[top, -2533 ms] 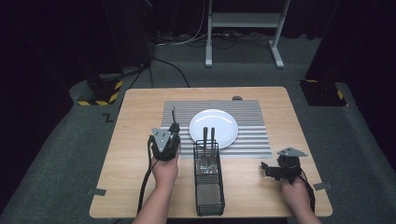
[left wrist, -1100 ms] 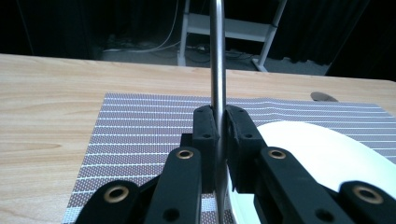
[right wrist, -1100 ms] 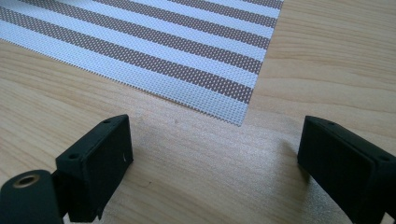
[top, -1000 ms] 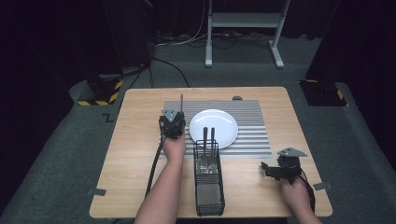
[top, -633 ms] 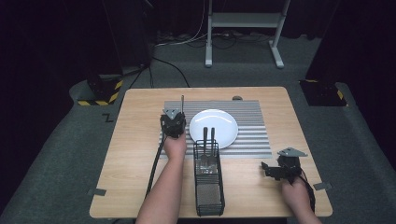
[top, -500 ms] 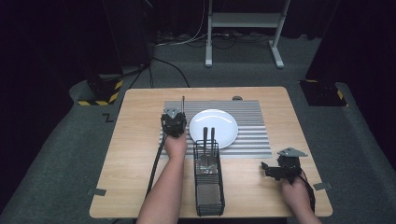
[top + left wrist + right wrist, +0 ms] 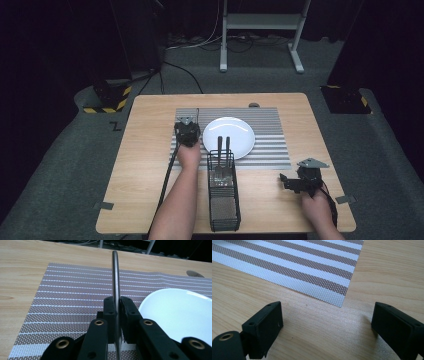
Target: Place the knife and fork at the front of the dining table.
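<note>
- High view shows the left gripper (image 7: 187, 131) at the left edge of the white plate (image 7: 229, 137), over the striped placemat (image 7: 270, 135); a thin dark rod sticks out beyond it toward the far edge of the table (image 7: 145, 150), too fine there to identify.
- Left gripper view has the jaws clamped tight on a slim metal utensil handle (image 7: 115, 282), held on edge and pointing away over the placemat (image 7: 75, 297); its working end is hidden below the jaws, so I cannot tell whether it is a knife, fork or spoon.
- The plate (image 7: 180, 312) lies just right of those jaws, its far and right sides cut off by the frame.
- A black wire caddy (image 7: 223, 192) stands near the table's front edge; two dark handles rise in its far end, their lower parts lost behind the mesh.
- The right gripper (image 7: 295, 183) rests near the front right corner; in its own view the jaws stand wide apart with nothing between them, above bare wood beside the placemat corner (image 7: 337, 296).
- A small dark object (image 7: 254, 105) at the placemat's far edge is too small to make out.
- No readable writing or brand marks anywhere.
</note>
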Demonstrator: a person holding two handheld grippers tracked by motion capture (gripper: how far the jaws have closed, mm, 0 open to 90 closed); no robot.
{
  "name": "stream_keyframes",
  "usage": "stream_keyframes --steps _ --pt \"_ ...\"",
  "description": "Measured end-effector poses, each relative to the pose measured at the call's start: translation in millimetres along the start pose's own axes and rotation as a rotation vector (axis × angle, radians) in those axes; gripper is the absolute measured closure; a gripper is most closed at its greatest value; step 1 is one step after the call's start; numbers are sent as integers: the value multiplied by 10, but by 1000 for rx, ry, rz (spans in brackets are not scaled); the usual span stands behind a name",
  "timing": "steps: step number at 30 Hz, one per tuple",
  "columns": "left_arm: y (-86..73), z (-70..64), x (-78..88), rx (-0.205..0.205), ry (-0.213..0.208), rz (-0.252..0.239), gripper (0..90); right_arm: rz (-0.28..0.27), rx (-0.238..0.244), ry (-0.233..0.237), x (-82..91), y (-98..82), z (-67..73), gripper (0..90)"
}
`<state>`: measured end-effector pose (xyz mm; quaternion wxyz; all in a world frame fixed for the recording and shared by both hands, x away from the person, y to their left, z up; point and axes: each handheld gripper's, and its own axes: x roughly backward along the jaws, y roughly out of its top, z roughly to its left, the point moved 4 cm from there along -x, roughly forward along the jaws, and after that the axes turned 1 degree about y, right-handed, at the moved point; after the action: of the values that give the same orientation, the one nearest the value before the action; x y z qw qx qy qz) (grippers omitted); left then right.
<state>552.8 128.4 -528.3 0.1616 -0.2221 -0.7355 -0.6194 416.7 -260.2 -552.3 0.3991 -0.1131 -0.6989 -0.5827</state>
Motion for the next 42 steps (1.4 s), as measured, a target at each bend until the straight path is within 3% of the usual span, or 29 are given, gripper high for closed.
stream_keyframes --steps 20,29,33,42 --pt "-13 72 -53 54 -6 66 826 0 0 0 0 0 0 99" --pt "-16 105 -67 73 6 74 817 0 0 0 0 0 0 99" --pt "65 118 -3 58 9 30 795 0 2 1 0 0 1 100" --pt "73 181 121 5 32 24 747 0 3 2 0 0 2 100"
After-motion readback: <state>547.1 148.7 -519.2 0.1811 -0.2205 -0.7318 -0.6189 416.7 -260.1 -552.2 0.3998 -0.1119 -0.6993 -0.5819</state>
